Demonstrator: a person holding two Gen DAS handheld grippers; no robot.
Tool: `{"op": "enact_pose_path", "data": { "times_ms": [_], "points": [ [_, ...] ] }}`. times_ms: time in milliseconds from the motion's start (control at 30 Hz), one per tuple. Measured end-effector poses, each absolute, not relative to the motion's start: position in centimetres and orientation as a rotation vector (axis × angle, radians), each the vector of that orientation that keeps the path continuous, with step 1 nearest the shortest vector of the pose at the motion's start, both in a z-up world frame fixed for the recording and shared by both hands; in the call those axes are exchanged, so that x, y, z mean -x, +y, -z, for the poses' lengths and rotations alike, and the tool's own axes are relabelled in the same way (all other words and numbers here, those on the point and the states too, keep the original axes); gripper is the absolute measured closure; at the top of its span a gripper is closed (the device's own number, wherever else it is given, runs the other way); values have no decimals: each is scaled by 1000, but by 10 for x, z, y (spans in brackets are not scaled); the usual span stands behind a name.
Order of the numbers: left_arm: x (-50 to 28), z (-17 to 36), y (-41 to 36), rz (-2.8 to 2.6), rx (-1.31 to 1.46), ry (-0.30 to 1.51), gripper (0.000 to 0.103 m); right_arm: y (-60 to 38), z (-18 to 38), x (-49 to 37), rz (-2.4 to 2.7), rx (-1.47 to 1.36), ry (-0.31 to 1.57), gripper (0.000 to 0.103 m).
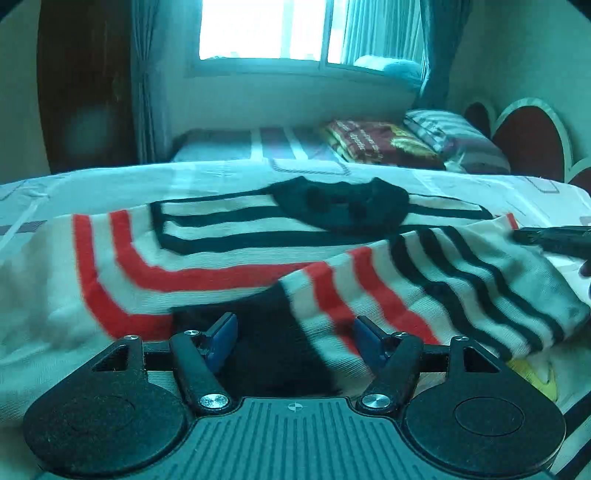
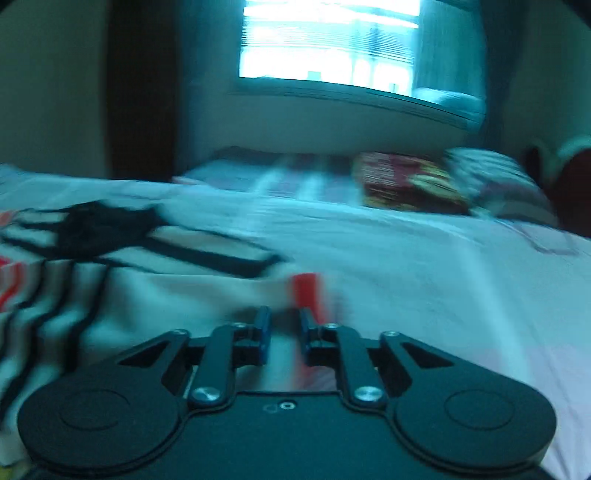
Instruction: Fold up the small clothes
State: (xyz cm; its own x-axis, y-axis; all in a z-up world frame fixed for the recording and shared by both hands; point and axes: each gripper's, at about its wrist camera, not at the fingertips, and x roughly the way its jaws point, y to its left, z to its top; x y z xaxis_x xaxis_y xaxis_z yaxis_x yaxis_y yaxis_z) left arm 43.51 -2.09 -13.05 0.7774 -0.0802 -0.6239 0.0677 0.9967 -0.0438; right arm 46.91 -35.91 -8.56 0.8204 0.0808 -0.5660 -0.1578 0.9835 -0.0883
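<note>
The left gripper (image 1: 295, 334) stands open over the white knitted garment with red and black stripes (image 1: 221, 258). The right gripper (image 2: 282, 326), nearly closed, should clamp the red-striped edge (image 2: 308, 291) at lower centre; whether it grips, I cannot tell.

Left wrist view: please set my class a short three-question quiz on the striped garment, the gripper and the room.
1. True or false: the left gripper has its jaws clamped shut.
2. The white knitted garment with red and black stripes lies on: A) a wooden floor, B) the pale bedsheet, C) a chair.
3. Fill in: beyond the bed, daylight enters through a bright ____.

Key: 1 false, the blue pads stand wide apart; 2 B; 3 window.
</note>
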Motion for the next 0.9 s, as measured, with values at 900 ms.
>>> {"op": "enact_pose_path", "data": {
  "times_ms": [900],
  "points": [
    [-431,128,-70,185,-65,673,25,-296,90,-349,-249,218,614,82]
  ]
}}
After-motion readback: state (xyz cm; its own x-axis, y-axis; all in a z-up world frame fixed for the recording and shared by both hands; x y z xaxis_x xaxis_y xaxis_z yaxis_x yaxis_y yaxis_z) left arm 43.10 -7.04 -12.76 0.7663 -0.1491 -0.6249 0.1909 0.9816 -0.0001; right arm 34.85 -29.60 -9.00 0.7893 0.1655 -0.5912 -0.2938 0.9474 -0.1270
